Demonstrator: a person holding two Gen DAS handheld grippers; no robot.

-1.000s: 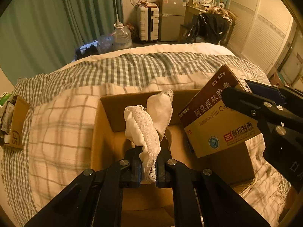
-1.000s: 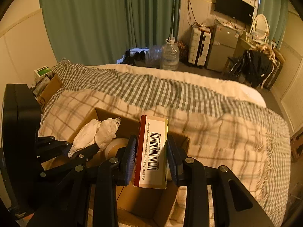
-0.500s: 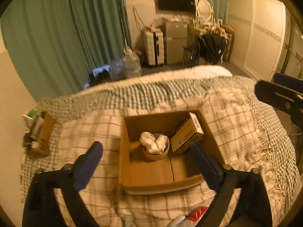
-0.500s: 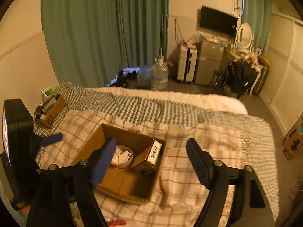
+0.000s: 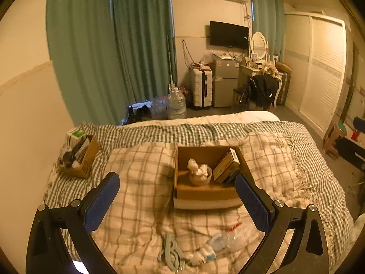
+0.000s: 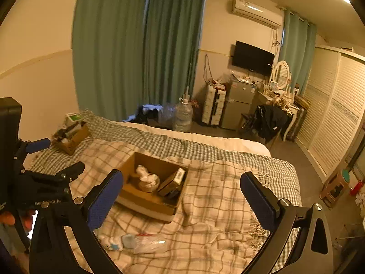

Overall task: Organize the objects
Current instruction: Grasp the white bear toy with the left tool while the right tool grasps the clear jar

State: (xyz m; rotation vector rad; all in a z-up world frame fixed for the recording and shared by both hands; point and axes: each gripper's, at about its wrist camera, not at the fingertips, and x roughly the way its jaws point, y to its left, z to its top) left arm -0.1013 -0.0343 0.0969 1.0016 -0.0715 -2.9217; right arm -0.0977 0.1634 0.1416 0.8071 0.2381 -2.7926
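An open cardboard box (image 5: 182, 157) (image 6: 149, 202) lies on the checked blanket. Inside it a white lace cloth (image 5: 195, 169) (image 6: 143, 173) sits in a tape roll (image 5: 200, 181), and a brown medicine box (image 5: 227, 166) (image 6: 172, 181) leans against the box's right wall. My left gripper (image 5: 176, 202) is open and empty, high above the bed and back from the box. My right gripper (image 6: 181, 199) is open and empty, also high and back. A clear plastic bag (image 5: 230, 237) (image 6: 146, 243), a small white packet (image 5: 200, 254) and a grey clip (image 5: 170, 253) lie on the blanket in front of the box.
A second small carton (image 5: 78, 157) (image 6: 70, 137) full of items stands at the bed's far left corner. Beyond the bed are green curtains, a water jug (image 5: 175, 104), a suitcase, a fridge and a dresser. The left gripper's body (image 6: 41, 182) shows at the left of the right wrist view.
Both grippers let go: the cloth and the medicine box now lie in the cardboard box. Both grippers opened wide and pulled up and back from it.
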